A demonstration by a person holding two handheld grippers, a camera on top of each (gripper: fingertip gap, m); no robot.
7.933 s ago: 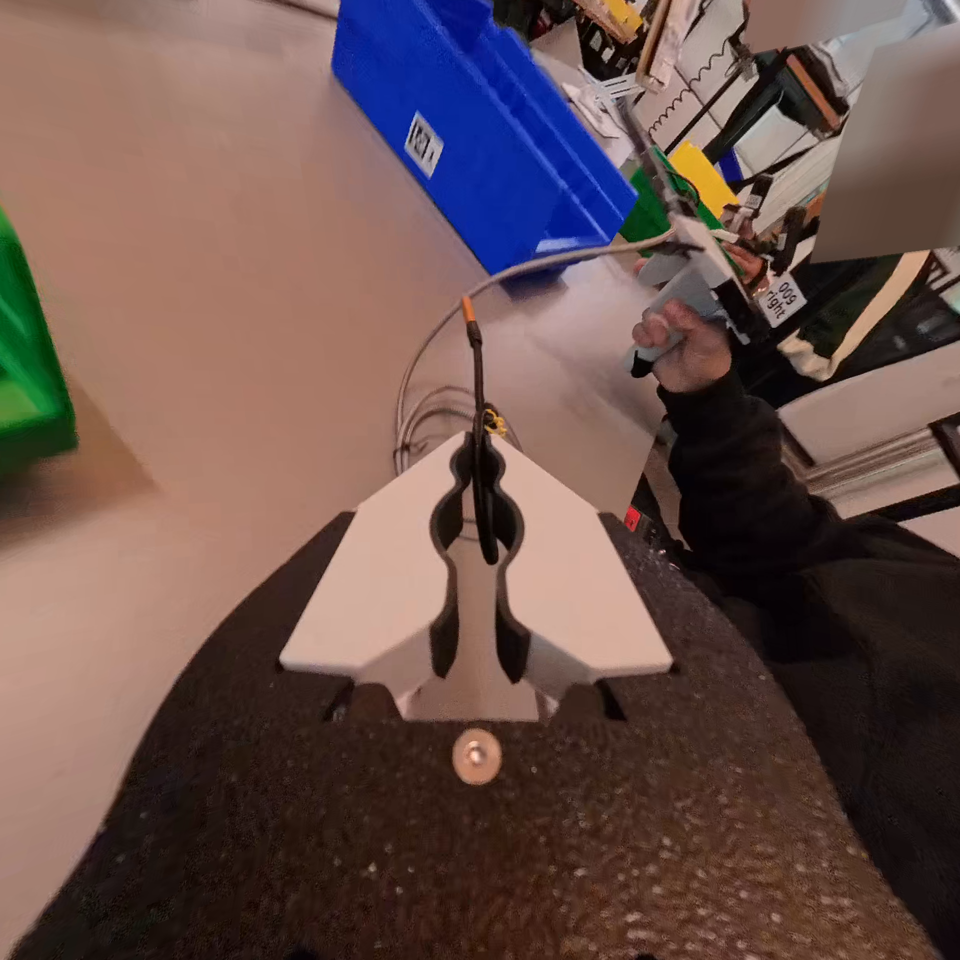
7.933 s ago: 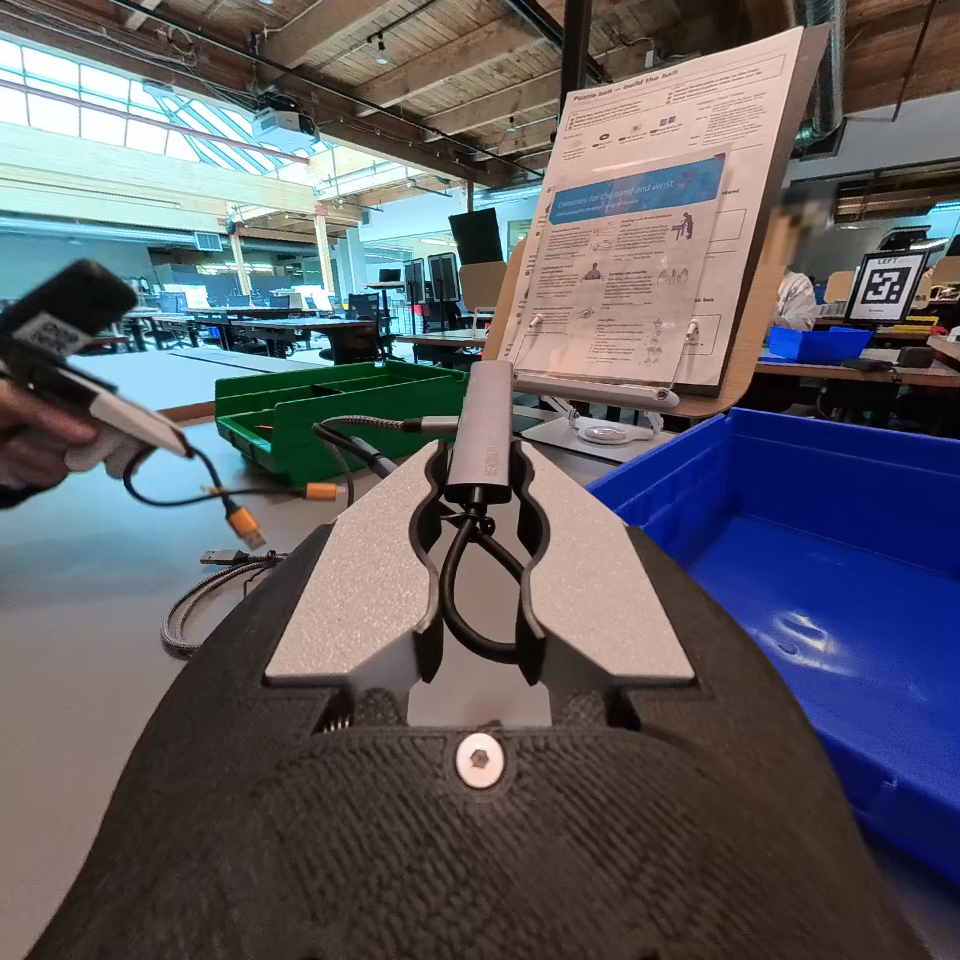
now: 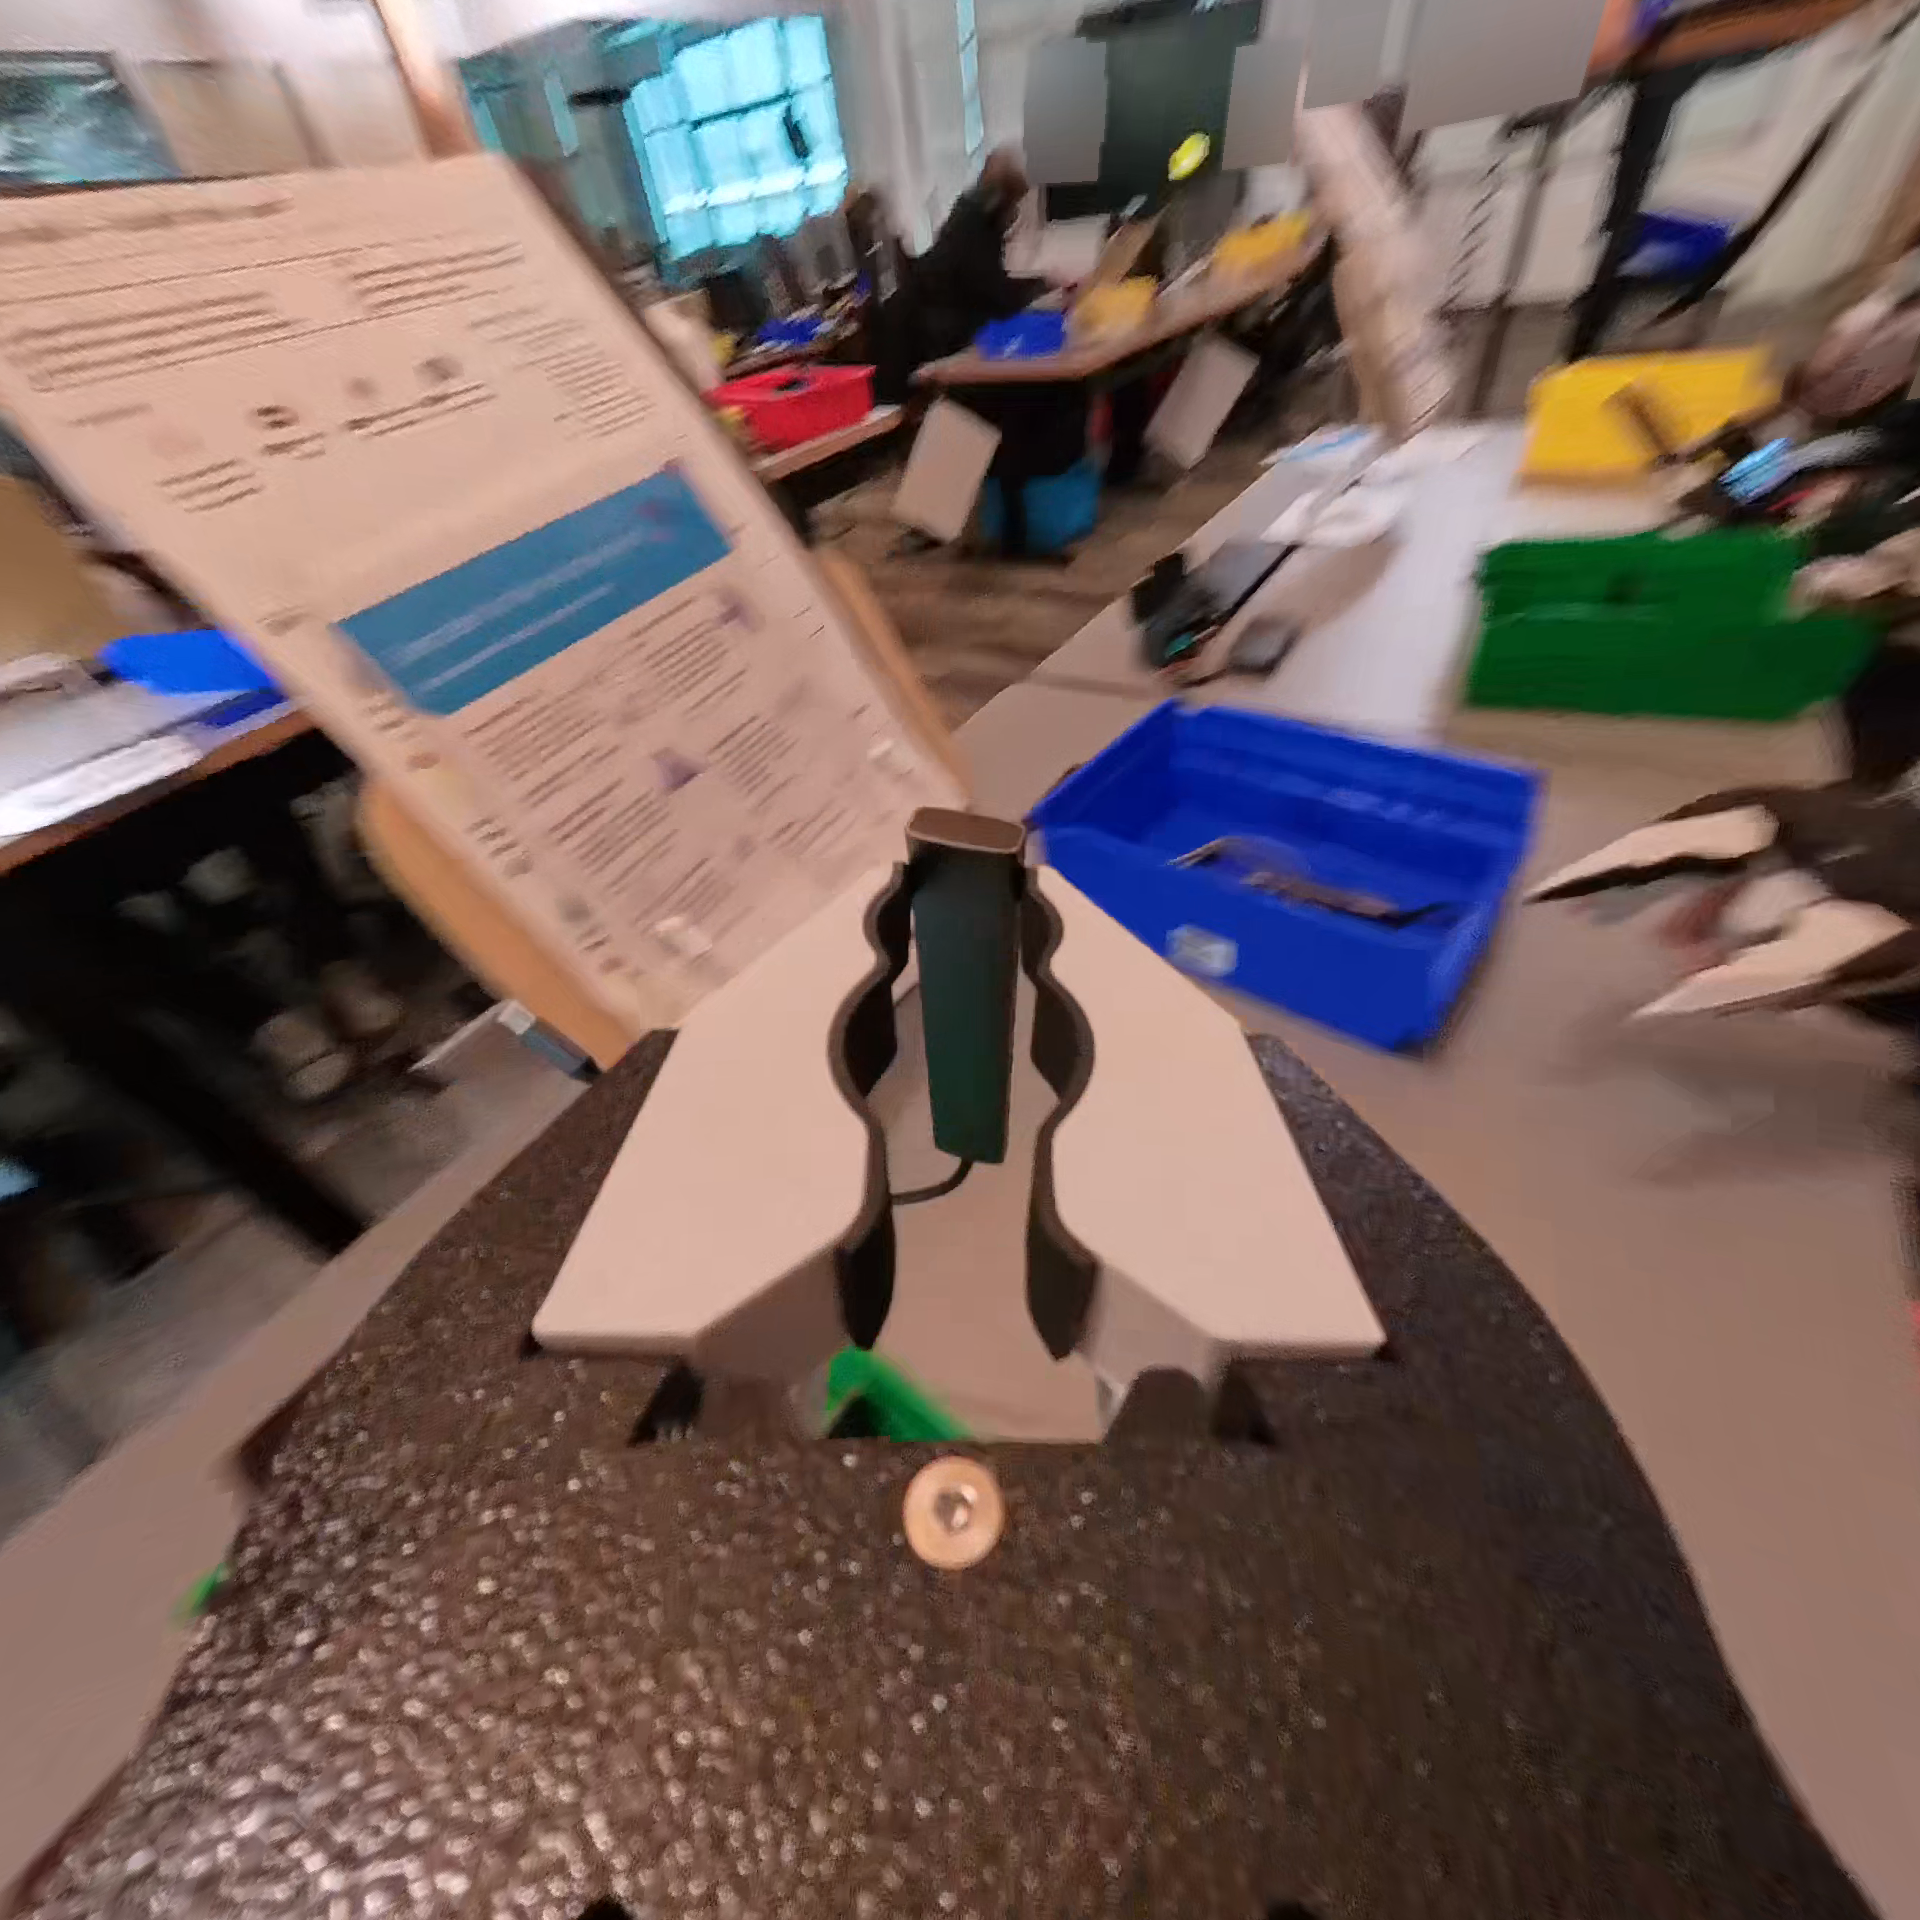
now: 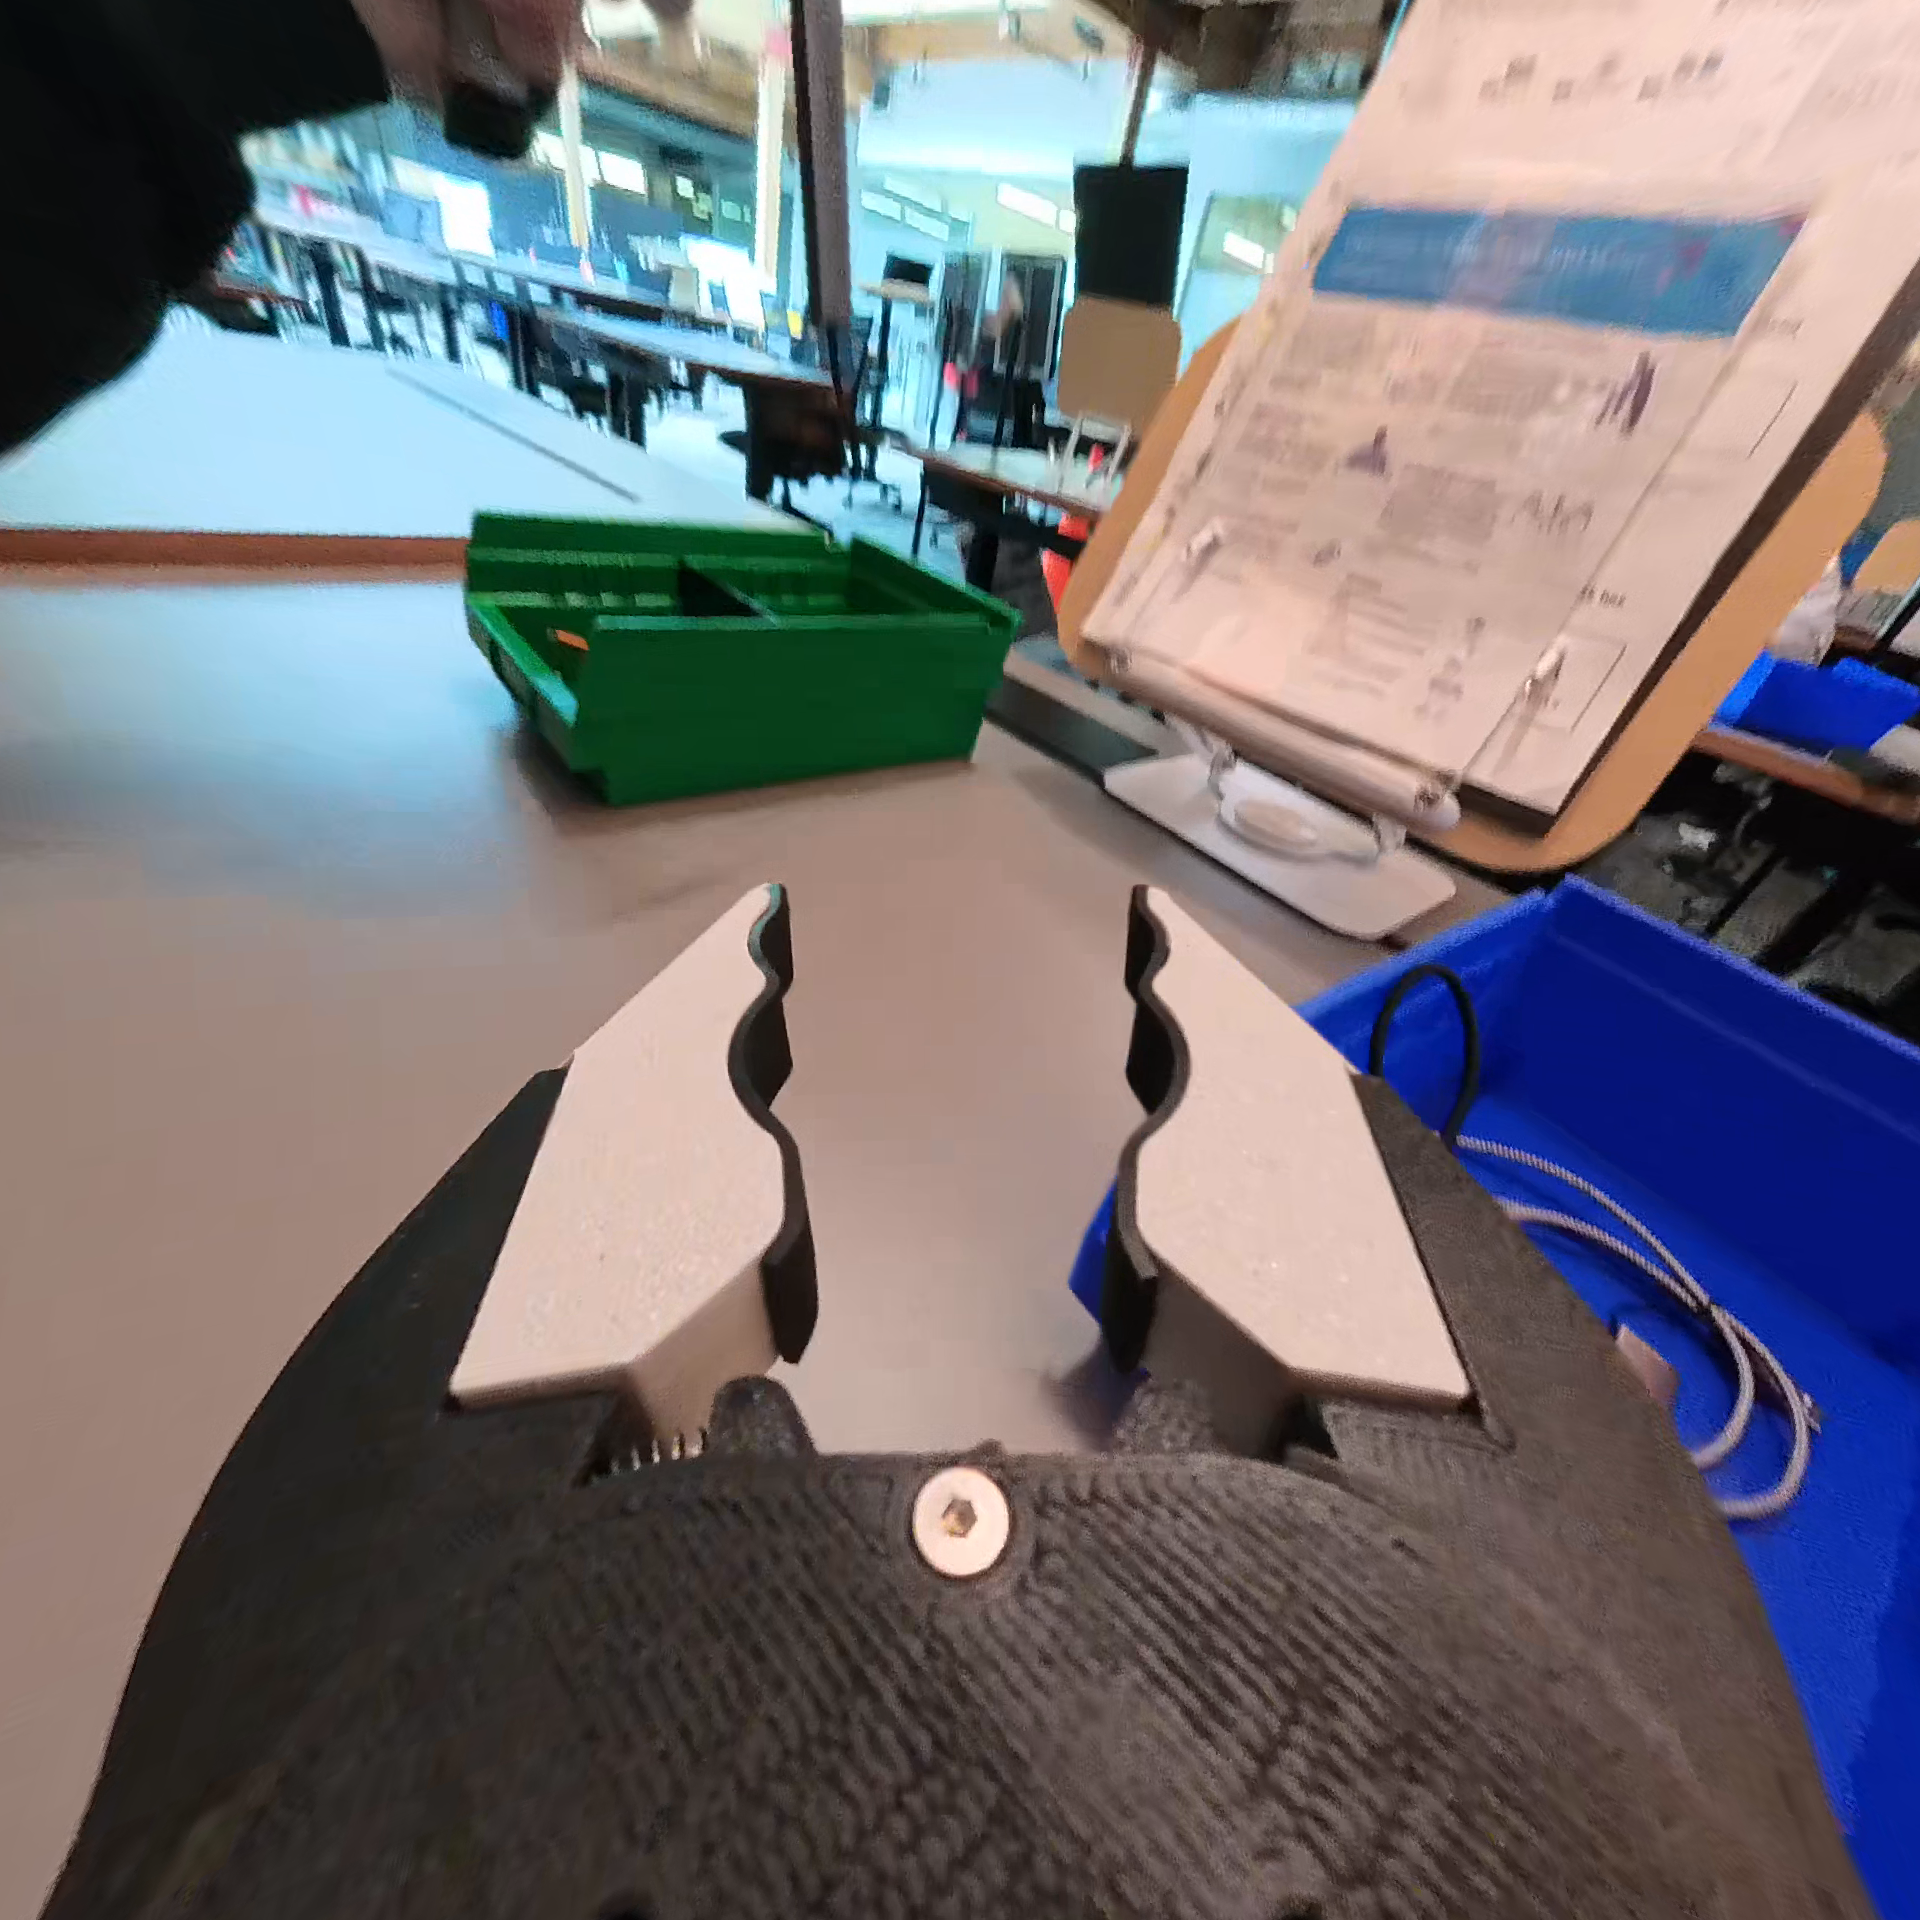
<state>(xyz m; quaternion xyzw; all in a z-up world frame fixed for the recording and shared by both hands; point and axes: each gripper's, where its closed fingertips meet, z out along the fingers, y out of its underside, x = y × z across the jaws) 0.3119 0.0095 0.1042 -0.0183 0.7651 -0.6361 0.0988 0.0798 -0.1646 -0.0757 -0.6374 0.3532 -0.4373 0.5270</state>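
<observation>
Gripping a slim dark hub [image 3: 961, 987] mid-body, the left tongs [image 3: 964, 904] stay clenched; it looks rigid and light. The right tongs [image 4: 956, 935] gape empty at frame centre.

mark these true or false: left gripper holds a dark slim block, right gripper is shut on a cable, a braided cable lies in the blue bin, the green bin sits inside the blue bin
1. The left gripper holds a dark slim block. True.
2. The right gripper is shut on a cable. False: its jaws stand apart with nothing between them.
3. A braided cable lies in the blue bin. True.
4. The green bin sits inside the blue bin. False: it stands apart on the table, farther off.
</observation>
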